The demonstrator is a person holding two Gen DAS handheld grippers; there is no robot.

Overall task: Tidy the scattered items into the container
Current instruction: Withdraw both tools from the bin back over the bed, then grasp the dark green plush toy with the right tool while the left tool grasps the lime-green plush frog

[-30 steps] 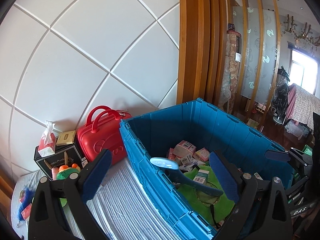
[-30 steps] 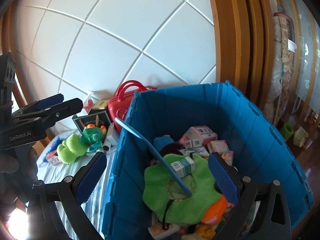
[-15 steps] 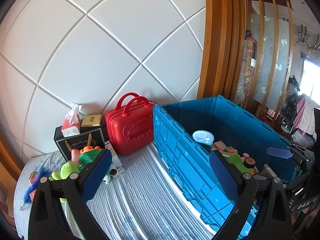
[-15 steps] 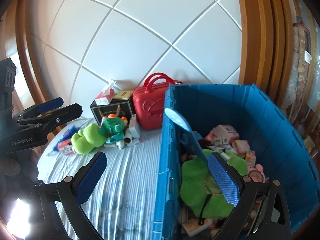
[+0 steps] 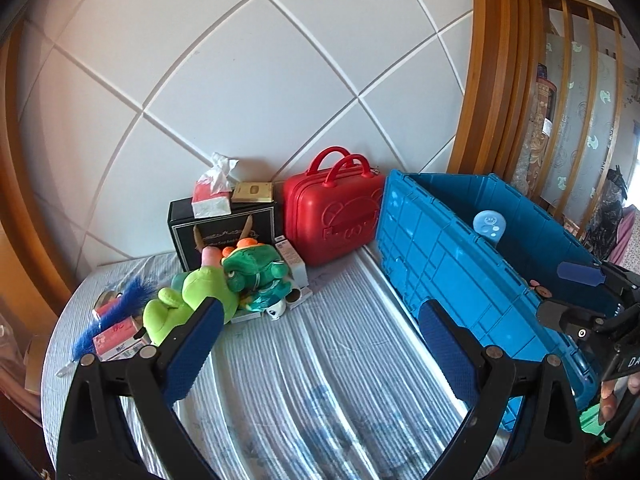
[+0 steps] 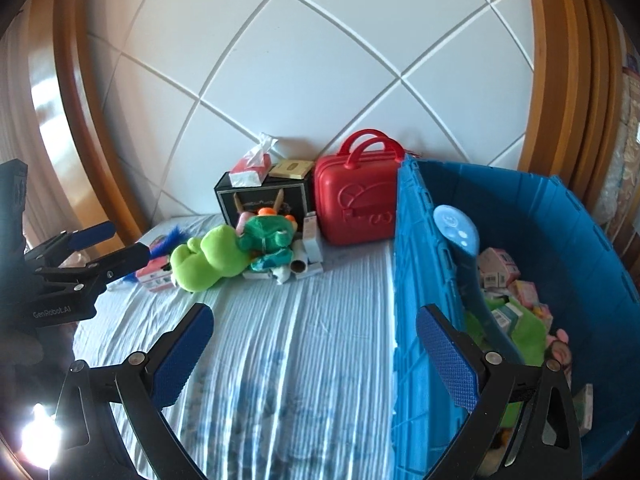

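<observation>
Left gripper (image 5: 320, 344), jaws spread wide and empty, touching nothing, held above the striped bedsheet (image 5: 320, 380). Right gripper (image 6: 314, 350), likewise wide apart and empty, its right finger in line with the near wall of the blue crate (image 6: 416, 280). The crate stands at the right on the sheet, open at the top, just beside a red case (image 5: 332, 216) set against the white panelled wall (image 5: 240, 80). Inside the crate lie small pink boxes (image 6: 496, 268) and a green cloth item (image 6: 520, 332); a light-blue long-handled tool (image 6: 460, 240) leans against the near wall, its long axis steeply tilted, rounded head uppermost above the rim. The items still scattered form a heap at far left on the sheet: a lime-green plush (image 6: 208, 258) lying on its side, long axis roughly left to right; a dark-green plush (image 6: 266, 236) touching it; a blue feathery item (image 5: 108, 316) over pink boxes (image 5: 116, 336); several small boxes, possibly with a tube end among them, too small to tell. Behind the heap stands a black box (image 5: 224, 232) bearing a tissue pack (image 5: 212, 196). Open sheet lies between both grippers and the heap.
</observation>
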